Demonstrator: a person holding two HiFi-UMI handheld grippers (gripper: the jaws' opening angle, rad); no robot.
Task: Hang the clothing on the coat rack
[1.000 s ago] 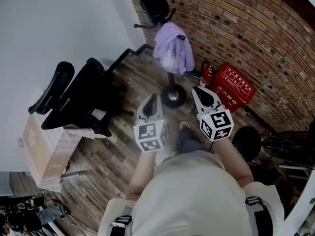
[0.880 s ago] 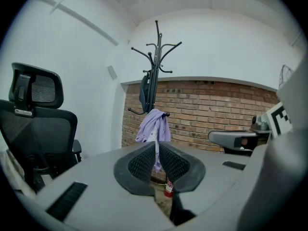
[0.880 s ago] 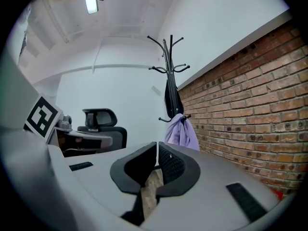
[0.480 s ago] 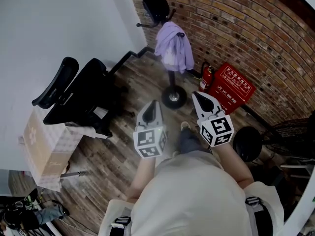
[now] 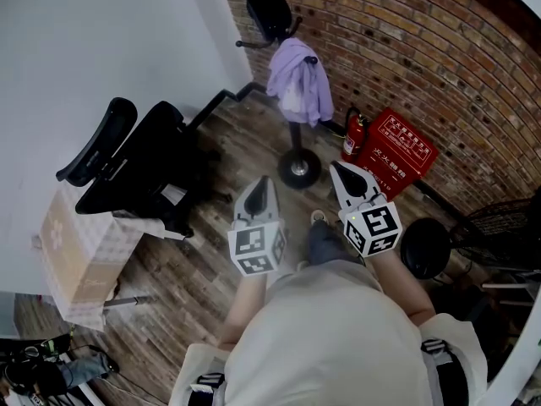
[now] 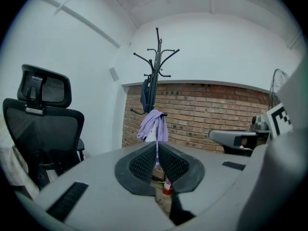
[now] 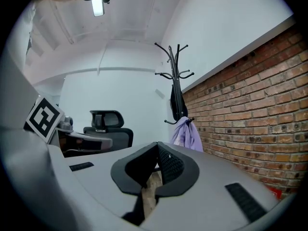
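**Brick wall (image 5: 423,49) behind, lilac garment (image 5: 300,81) hanging on the coat rack (image 5: 298,168)**

Pressed together at their tips, the fingers (image 6: 142,163) of the left gripper (image 5: 263,181) have nothing between them. The fingers (image 7: 169,163) of the right gripper (image 5: 337,167) are pressed together in the same way and are just as empty. The 2 grippers sit side by side in front of the person's torso, above the wooden floor (image 5: 211,260). Both point toward the coat rack and are well apart from it.

In the left gripper view the lilac garment shows just above the closed fingertips. It hangs from 1 of the rack's lower hooks and drapes down beside the pole. A dark item (image 5: 265,2) hangs higher up on the same rack.

Near the rack's round base, a red fire extinguisher (image 5: 353,134) stands against the brick wall, with a red box (image 5: 399,152) just beside it.

To the left of the rack, a black office chair (image 5: 135,167) stands by the white wall (image 5: 84,41). A cardboard box (image 5: 74,256) is next to the chair
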